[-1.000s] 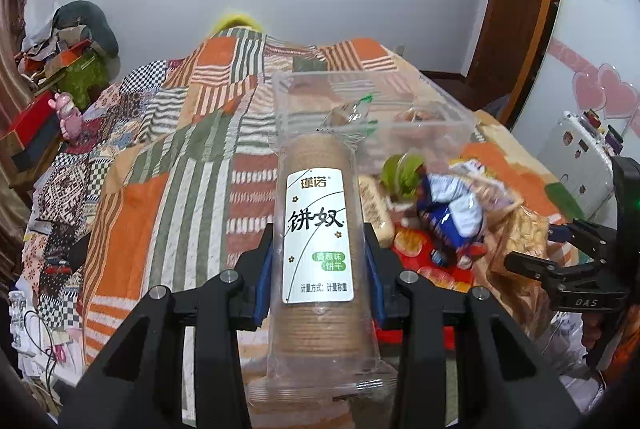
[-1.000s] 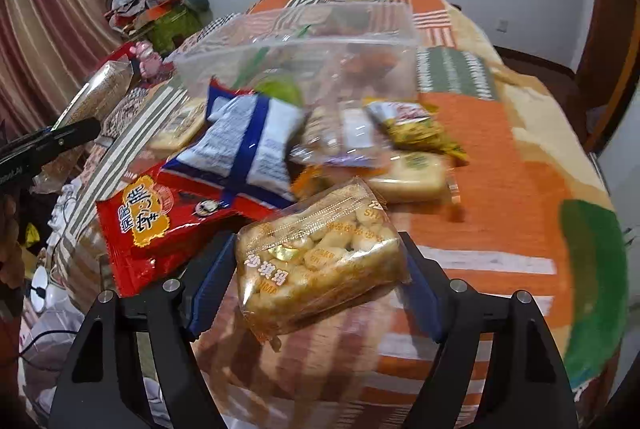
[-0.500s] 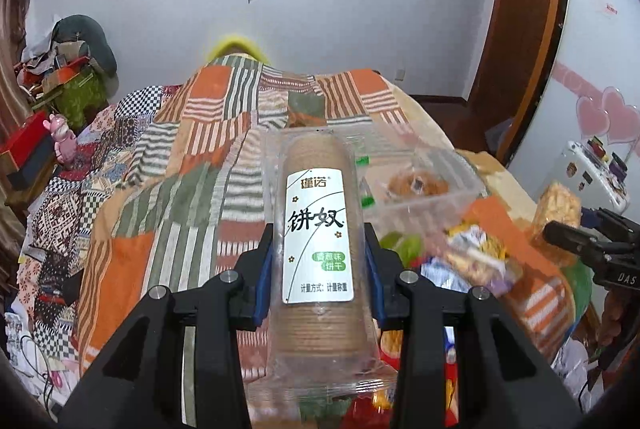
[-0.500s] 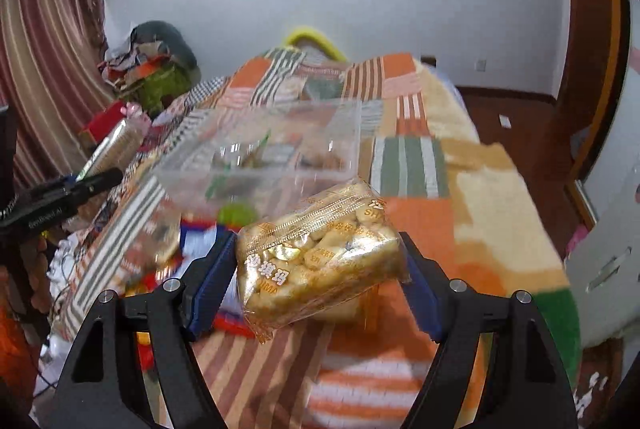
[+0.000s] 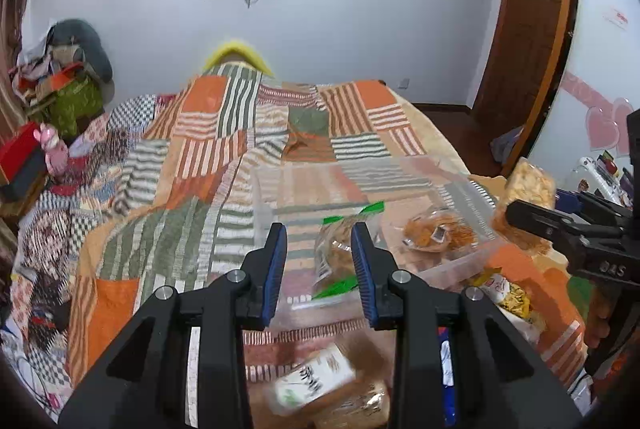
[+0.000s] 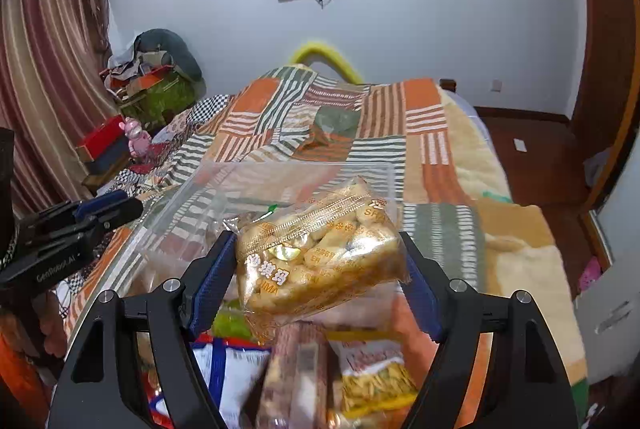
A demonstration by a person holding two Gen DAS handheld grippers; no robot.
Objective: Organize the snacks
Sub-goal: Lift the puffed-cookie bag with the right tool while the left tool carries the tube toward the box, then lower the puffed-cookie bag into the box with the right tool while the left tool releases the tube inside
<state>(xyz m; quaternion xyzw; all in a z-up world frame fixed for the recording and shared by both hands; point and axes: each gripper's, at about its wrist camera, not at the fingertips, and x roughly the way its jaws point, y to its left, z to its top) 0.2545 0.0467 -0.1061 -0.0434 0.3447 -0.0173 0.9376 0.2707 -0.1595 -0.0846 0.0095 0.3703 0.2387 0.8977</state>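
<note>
My left gripper (image 5: 319, 243) is open and empty above the near end of a clear plastic bin (image 5: 280, 189) on the quilted bed. The tall cracker pack (image 5: 316, 383) is blurred below its fingers, at the bin's near edge. The bin holds a green-edged snack bag (image 5: 336, 257) and an orange pastry pack (image 5: 434, 233). My right gripper (image 6: 316, 265) is shut on a clear bag of small golden biscuits (image 6: 320, 257), held in the air just before the bin (image 6: 280, 173). That bag also shows in the left wrist view (image 5: 528, 185).
Loose snack packs lie in front of the bin: a blue-white bag (image 6: 224, 369), a yellow bag (image 6: 372, 385), a blurred brown pack (image 6: 298, 381). The patchwork quilt (image 5: 200, 157) stretches beyond. Clutter (image 5: 60, 89) stands at the left; a wooden door (image 5: 528, 29) is at the right.
My left gripper has opened and the cracker pack has dropped below it. My right gripper has carried the biscuit bag up and closer to the bin.
</note>
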